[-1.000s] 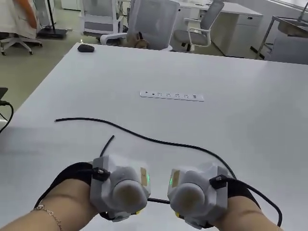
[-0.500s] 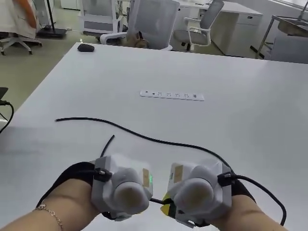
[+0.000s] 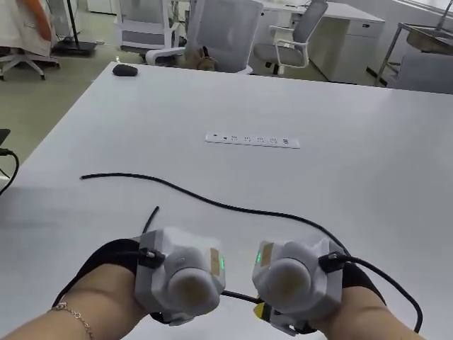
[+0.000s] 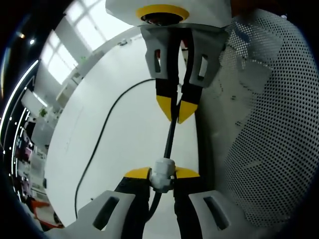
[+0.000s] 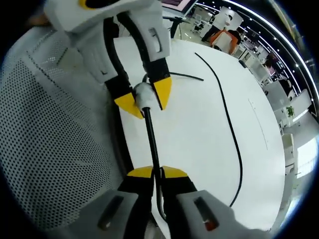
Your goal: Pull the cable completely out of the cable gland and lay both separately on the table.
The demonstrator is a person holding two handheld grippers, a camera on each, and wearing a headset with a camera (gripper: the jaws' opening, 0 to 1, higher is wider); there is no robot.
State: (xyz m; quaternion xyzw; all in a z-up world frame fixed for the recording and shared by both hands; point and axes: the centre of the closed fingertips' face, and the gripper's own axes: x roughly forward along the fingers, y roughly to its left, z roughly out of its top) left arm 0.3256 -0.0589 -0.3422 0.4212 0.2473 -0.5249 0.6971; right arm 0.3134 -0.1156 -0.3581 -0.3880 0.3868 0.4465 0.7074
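In the left gripper view, the left gripper [image 4: 162,174] is clenched on the white cable gland [image 4: 162,169], held just above the table [image 4: 130,139]. The black cable [image 4: 171,137] leaves the gland's front and runs straight to the right gripper [image 4: 175,110]. That gripper comes in from the top with its jaws pinched tight on the cable.

In the right gripper view, the right gripper's own jaws grasp the cable at the bottom. A taut stretch leads up to the gland between the left gripper's yellow tips. Beyond the gland a short tail [image 5: 187,76] lies on the table, while the long run of cable curves away across the tabletop.

In the head view, both grippers sit low at the near edge, with a bare span of cable between them. Compared with a second ago, the right gripper has drawn slightly away from the left. The tail's free end [image 3: 156,209] now lies nearer the left gripper. This suggests the cable is sliding through the gland. Since the tail still sticks out, the pull is probably unfinished, and neither part is laid down yet.
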